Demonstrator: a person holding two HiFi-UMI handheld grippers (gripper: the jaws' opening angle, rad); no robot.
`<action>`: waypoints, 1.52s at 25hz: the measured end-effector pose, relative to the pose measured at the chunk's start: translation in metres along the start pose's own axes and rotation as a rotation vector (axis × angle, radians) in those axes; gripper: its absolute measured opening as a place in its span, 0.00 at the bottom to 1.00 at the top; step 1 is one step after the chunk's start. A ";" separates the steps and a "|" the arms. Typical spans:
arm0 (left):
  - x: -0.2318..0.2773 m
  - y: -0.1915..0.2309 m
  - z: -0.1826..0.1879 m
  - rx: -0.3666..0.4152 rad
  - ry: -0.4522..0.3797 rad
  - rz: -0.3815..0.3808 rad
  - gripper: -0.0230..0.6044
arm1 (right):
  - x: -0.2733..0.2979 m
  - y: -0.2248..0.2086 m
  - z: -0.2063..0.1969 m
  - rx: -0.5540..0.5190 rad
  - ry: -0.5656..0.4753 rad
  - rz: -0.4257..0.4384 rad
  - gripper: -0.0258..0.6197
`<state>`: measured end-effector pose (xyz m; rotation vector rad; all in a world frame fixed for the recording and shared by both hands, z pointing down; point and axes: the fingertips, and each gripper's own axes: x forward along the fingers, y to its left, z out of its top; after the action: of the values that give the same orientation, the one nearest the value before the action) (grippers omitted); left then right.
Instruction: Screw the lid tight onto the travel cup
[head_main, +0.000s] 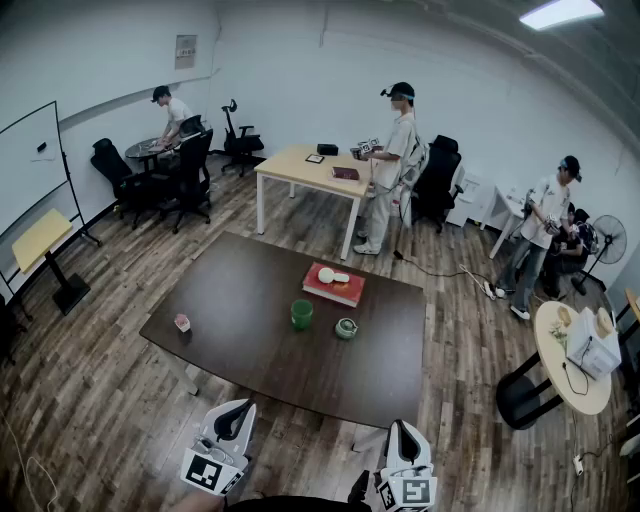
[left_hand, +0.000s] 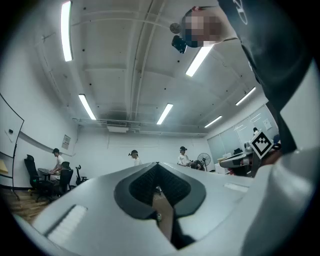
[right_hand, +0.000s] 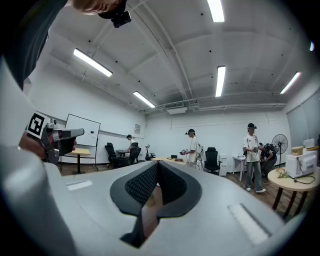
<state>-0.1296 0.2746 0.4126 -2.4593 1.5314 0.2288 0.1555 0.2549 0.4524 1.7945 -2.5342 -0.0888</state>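
A green travel cup (head_main: 301, 314) stands upright near the middle of the dark brown table (head_main: 240, 300). Its round greenish lid (head_main: 346, 328) lies on the table just to the cup's right, apart from it. Both grippers hang near the bottom of the head view, short of the table's near edge and well away from cup and lid. My left gripper (head_main: 238, 408) is shut with nothing in it, and its jaws (left_hand: 157, 165) point slightly up over the room. My right gripper (head_main: 401, 428) is also shut and empty, with its jaws (right_hand: 158, 164) held level.
A red book (head_main: 334, 286) with white items on top lies behind the cup. A small pink-and-white object (head_main: 182, 323) sits at the table's left. A light wooden desk (head_main: 305, 170), office chairs, a round side table (head_main: 570, 360) and several people stand around the room.
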 end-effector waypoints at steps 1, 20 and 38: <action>0.000 -0.001 0.000 -0.003 0.001 0.000 0.04 | 0.000 0.000 -0.001 0.001 0.004 0.002 0.05; 0.018 -0.020 0.001 -0.011 0.020 0.038 0.04 | -0.012 -0.018 -0.002 0.021 -0.037 0.026 0.05; 0.099 -0.010 -0.036 0.058 0.009 0.031 0.04 | 0.065 -0.067 -0.027 0.064 -0.049 0.075 0.05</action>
<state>-0.0763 0.1837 0.4230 -2.3962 1.5588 0.1763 0.1990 0.1711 0.4745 1.7372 -2.6652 -0.0503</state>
